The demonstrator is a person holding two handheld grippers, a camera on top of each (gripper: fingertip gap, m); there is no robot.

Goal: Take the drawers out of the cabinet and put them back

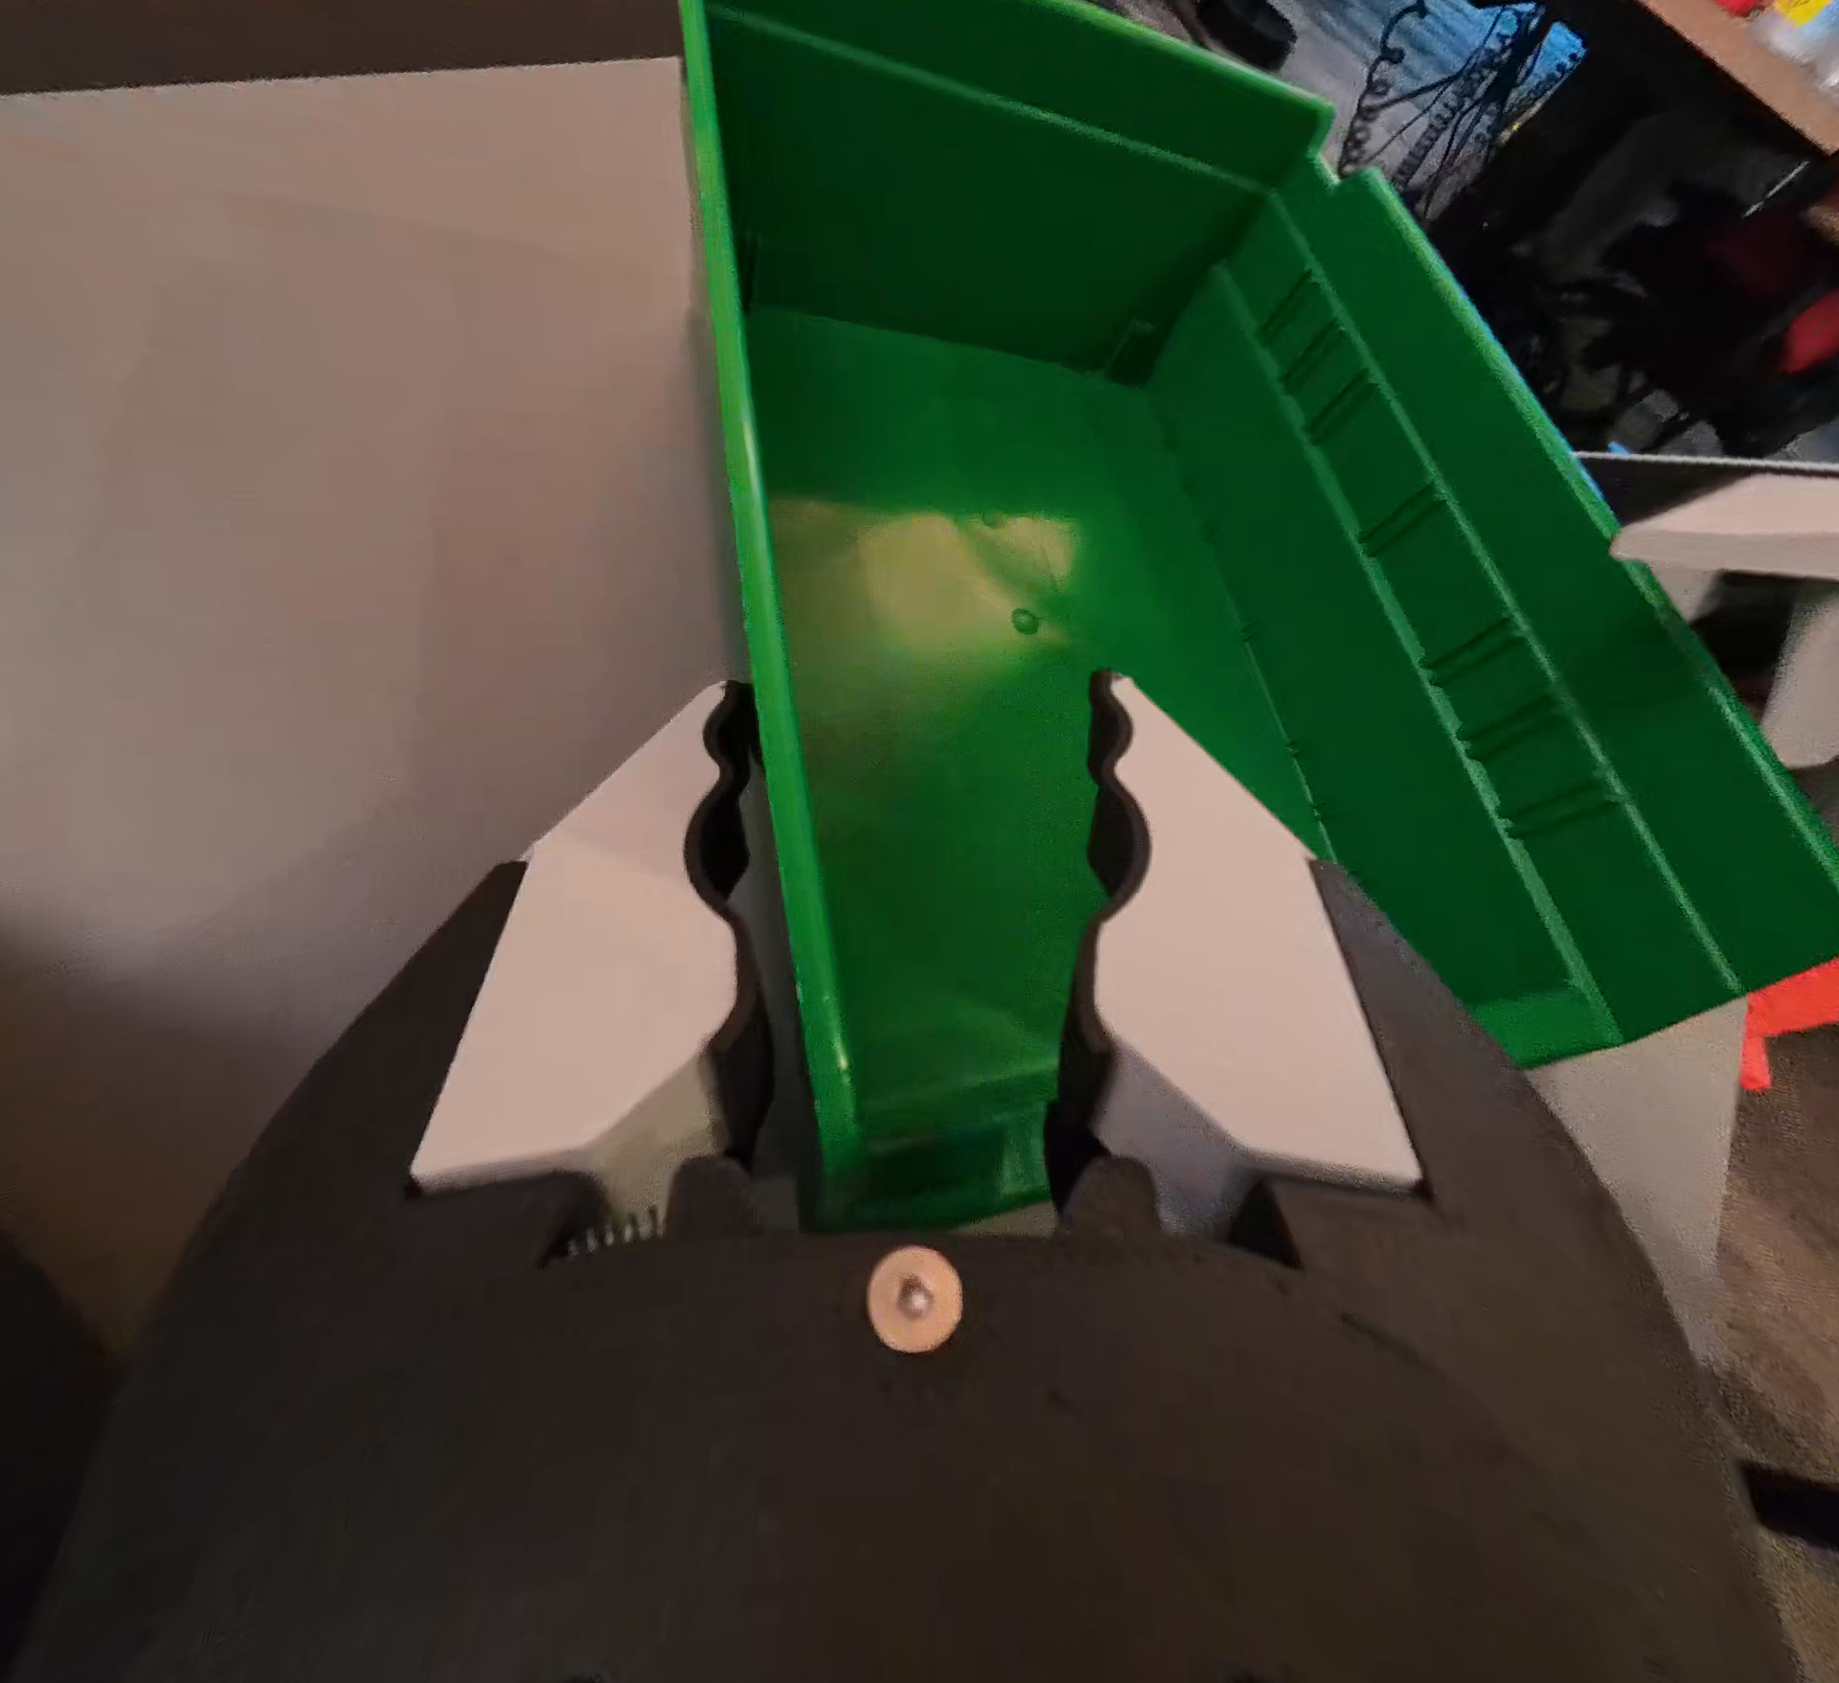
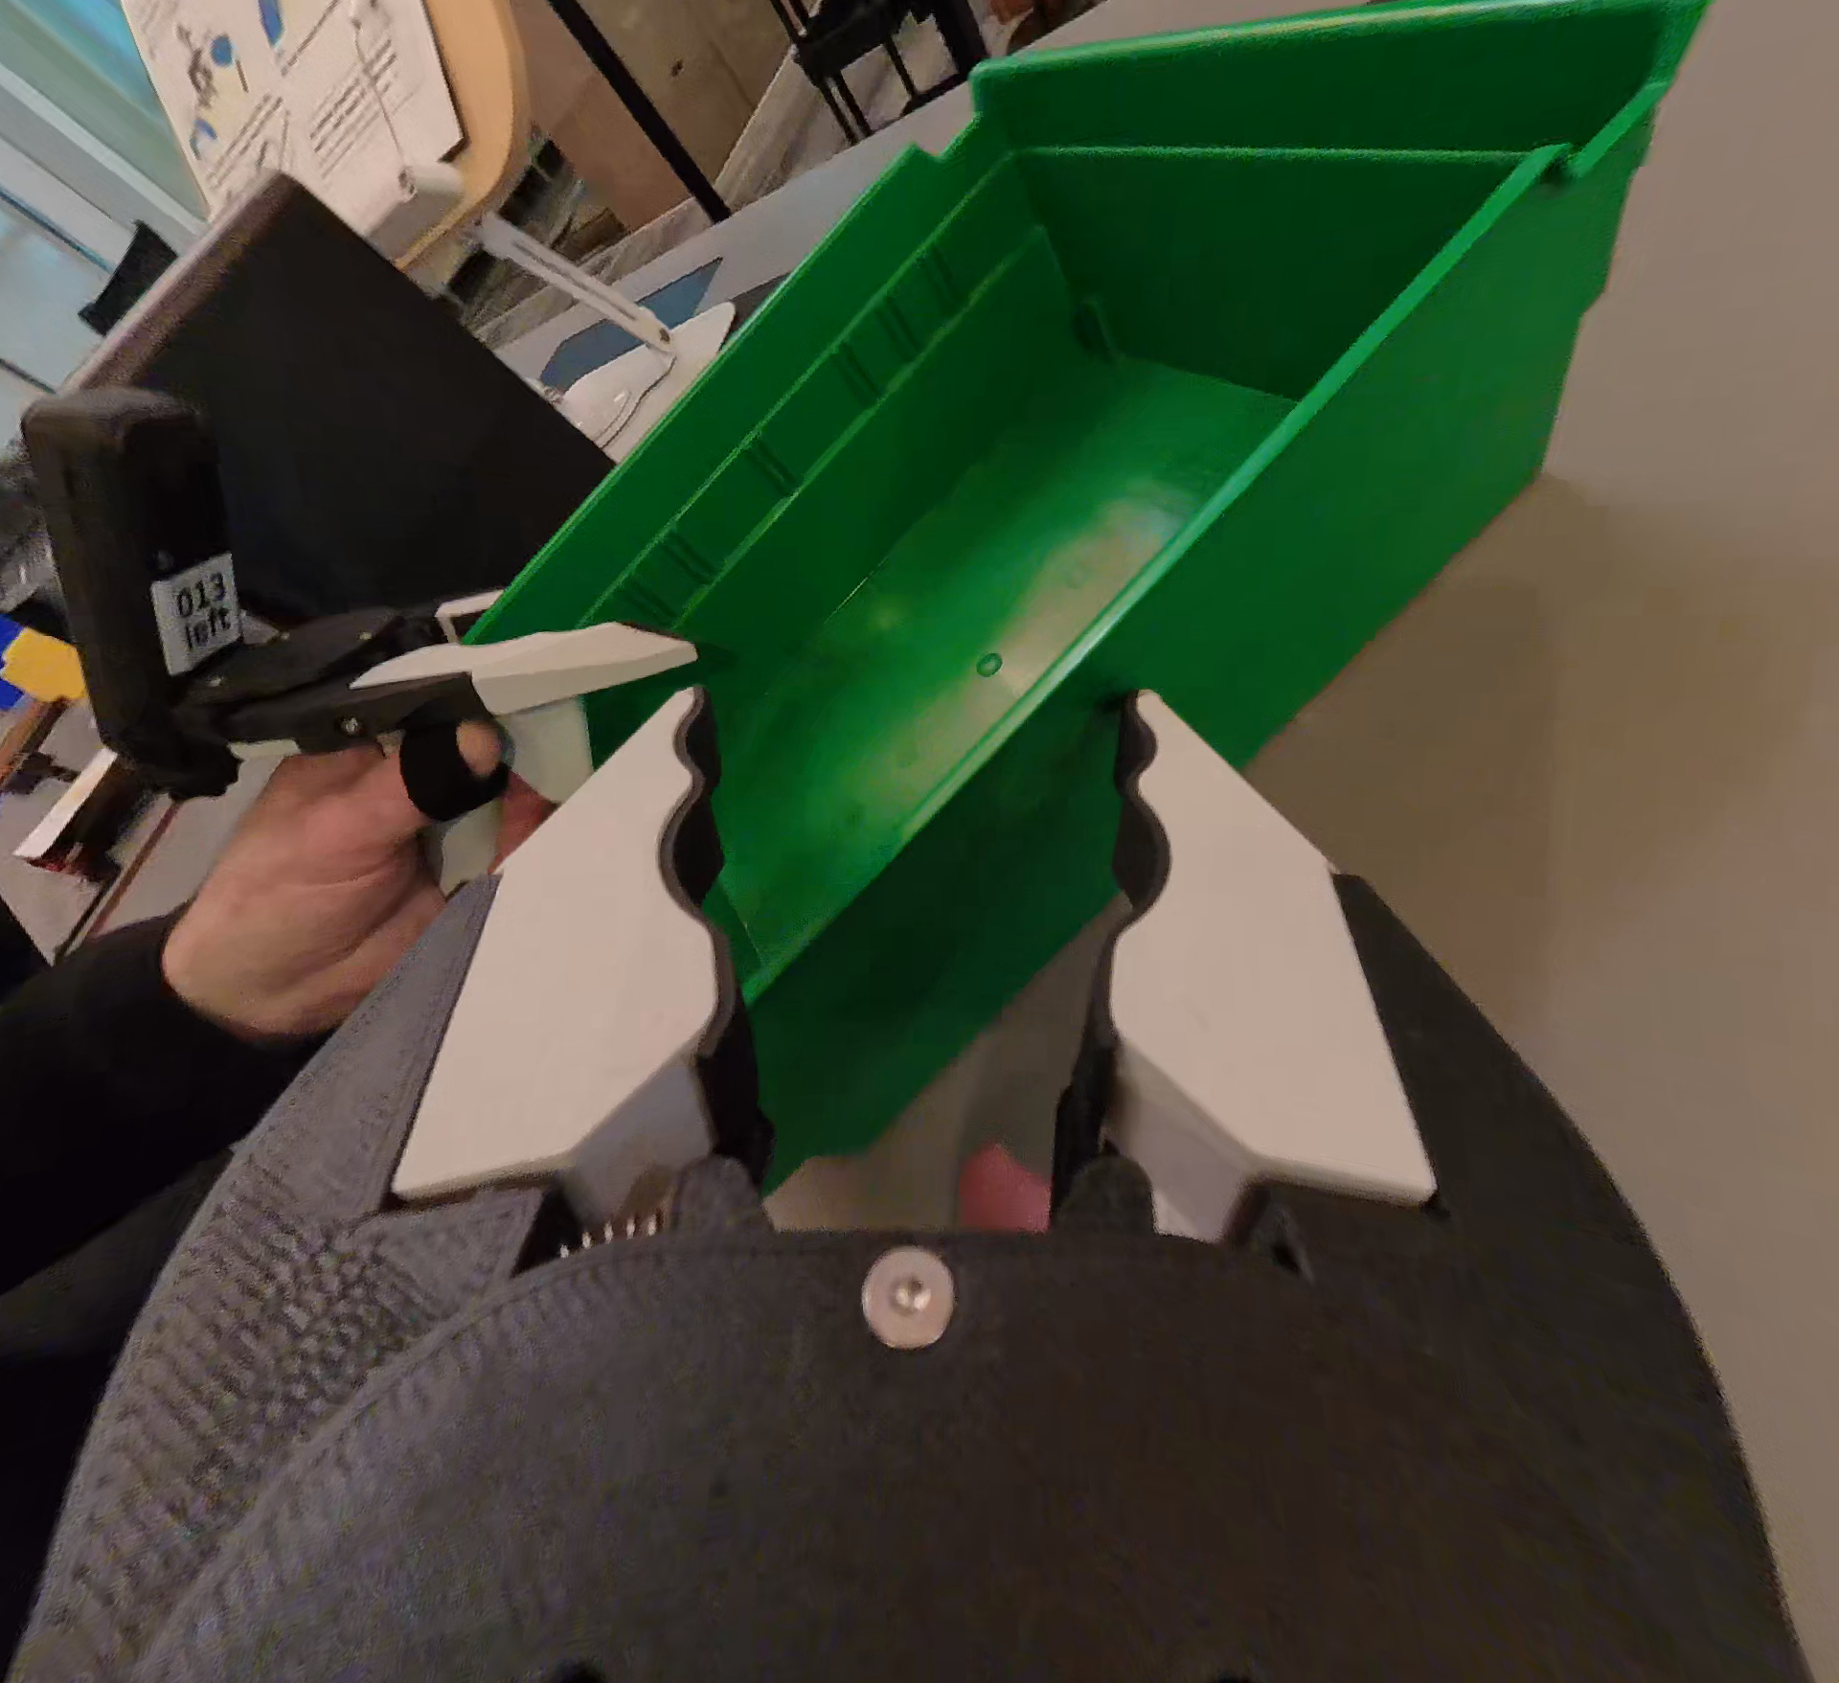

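While the green drawer [image 2: 1144, 461] sits tilted on the pale table [image 2: 1592, 839], out of any cabinet, both tools straddle its walls. From the left gripper [image 1: 916, 690], one finger lies outside the wall at nine o'clock and one inside; its jaws are spread, not pinching. From the right gripper [image 2: 916, 700], the near wall runs between similarly parted jaws. A hand [image 2: 328, 879] holds the left tool at nine o'clock.

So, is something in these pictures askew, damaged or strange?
The green plastic drawer is empty and out of any cabinet, tilted above the grey table. The left gripper and right gripper each straddle a wall. No damage or spill shows.
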